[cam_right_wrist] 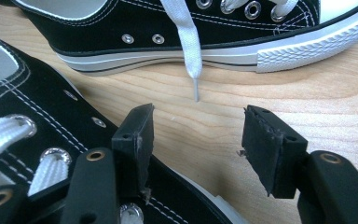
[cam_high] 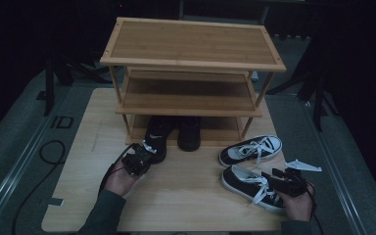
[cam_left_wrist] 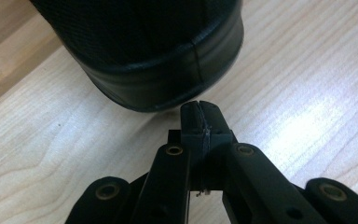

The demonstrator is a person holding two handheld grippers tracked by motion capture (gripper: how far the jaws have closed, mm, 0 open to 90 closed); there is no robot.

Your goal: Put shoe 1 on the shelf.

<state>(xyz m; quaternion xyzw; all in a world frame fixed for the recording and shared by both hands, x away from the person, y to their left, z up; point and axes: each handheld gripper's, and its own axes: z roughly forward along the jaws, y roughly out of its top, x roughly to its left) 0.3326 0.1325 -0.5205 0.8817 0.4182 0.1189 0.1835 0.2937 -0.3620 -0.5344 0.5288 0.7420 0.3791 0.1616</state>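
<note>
Left gripper [cam_left_wrist: 199,112] pinched closed just beside the smooth, rounded black shoe heel [cam_left_wrist: 158,70]; right gripper [cam_right_wrist: 198,128] spread wide over canvas sneakers [cam_right_wrist: 37,121] with white laces.

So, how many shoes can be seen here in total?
4: two plain black shoes at the wooden rack's bottom shelf, two black canvas sneakers with white laces on the table at right. None seem hidden.

Four shoes: two plain black shoes [cam_high: 155,139] [cam_high: 189,132] at twelve o'clock under the rack, two black-and-white laced sneakers [cam_high: 250,150] [cam_high: 249,185] at four o'clock. One three-tier wooden rack [cam_high: 191,46]. Two grippers [cam_high: 138,155] [cam_high: 280,177].
</note>
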